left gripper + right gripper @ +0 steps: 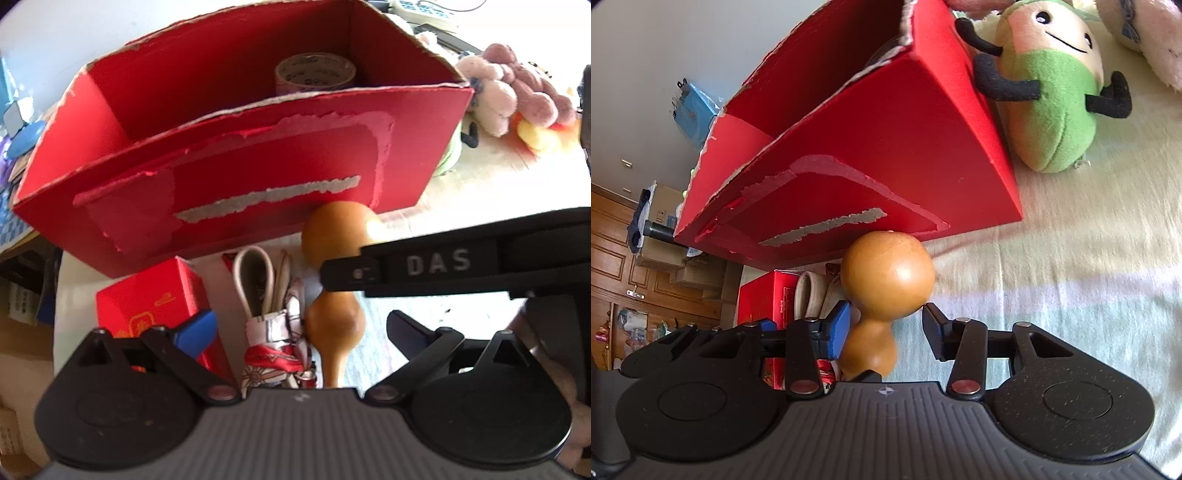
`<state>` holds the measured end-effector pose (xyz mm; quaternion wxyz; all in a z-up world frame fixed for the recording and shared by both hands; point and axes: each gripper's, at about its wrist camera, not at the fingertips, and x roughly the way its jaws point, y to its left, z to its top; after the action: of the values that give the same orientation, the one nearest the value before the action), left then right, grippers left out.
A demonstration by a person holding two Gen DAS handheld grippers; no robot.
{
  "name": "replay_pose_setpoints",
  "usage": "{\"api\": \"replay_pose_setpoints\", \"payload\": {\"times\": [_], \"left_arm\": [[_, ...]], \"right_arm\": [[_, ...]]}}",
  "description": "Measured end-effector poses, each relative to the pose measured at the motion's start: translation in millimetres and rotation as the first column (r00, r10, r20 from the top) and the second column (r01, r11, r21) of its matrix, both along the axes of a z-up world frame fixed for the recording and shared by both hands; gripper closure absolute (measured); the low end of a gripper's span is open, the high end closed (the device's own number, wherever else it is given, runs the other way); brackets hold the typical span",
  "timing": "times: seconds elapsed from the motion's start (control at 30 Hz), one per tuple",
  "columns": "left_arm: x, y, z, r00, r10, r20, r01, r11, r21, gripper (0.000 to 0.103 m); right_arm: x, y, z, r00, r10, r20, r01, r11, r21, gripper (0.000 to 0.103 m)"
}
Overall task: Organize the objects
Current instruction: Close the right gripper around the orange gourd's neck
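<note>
Red box [236,177] behind gourd [886,280]

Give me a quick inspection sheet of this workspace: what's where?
Surface: pale cloth, sunlit, wrinkled.
Job's things: big red box, open-topped, torn paper on its front; tape roll inside; wooden gourd lying in front of it; small red box and a patterned scarf bundle beside the gourd.
Clutter: green plush against the box's side; pink plush further off.
Grippers: left gripper jaws wide open above scarf and gourd; right gripper jaws around the gourd's neck, right pad clear of it.
Cables: nothing seen.
Surroundings: wooden cabinets, cardboard boxes.
</note>
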<state>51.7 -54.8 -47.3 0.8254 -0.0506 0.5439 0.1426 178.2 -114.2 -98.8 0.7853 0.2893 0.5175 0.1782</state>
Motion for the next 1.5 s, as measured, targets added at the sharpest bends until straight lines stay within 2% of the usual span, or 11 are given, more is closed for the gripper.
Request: {"api": "replay_pose_setpoints", "payload": {"times": [0.53, 0.6, 0.8, 1.03, 1.23, 1.37, 1.5], "left_arm": [[-5.0, 15.8, -3.9, 0.998, -0.046, 0.05, 0.051, 0.995, -0.085, 0.004], [-3.0, 15.4, -4.9, 0.998, -0.023, 0.057, 0.028, 0.996, -0.084, 0.004], [0.1, 11.0, -4.1, 0.995, -0.067, 0.068, 0.074, 0.993, -0.093, 0.004], [14.5, -3.7, -7.1, 0.99, -0.13, 0.05, 0.134, 0.988, -0.082, 0.004], [25.0, -22.8, -11.6, 0.98, -0.191, 0.047, 0.194, 0.979, -0.056, 0.004], [29.7, -35.3, -11.2, 0.97, -0.237, 0.048, 0.239, 0.97, -0.052, 0.009], [31.9, -40.5, -10.0, 0.968, -0.246, 0.049, 0.248, 0.967, -0.053, 0.01]], "right_arm": [[4.9, 8.9, -2.6, 1.0, -0.001, 0.008, 0.001, 1.0, -0.026, 0.049], [4.8, 6.8, -2.7, 1.0, -0.002, 0.006, 0.002, 1.0, -0.02, 0.049], [1.0, 5.0, 0.4, 1.0, -0.026, 0.011, 0.026, 0.999, -0.044, 0.049], [-4.6, -16.2, 1.3, 0.995, -0.095, -0.008, 0.094, 0.993, -0.074, 0.049], [-10.7, -33.3, -0.7, 0.987, -0.154, -0.044, 0.151, 0.987, -0.051, 0.047], [-14.3, -38.4, -2.2, 0.984, -0.173, -0.047, 0.171, 0.984, -0.043, 0.045], [-17.0, -44.1, -2.3, 0.98, -0.191, -0.049, 0.189, 0.981, -0.045, 0.046]]}}
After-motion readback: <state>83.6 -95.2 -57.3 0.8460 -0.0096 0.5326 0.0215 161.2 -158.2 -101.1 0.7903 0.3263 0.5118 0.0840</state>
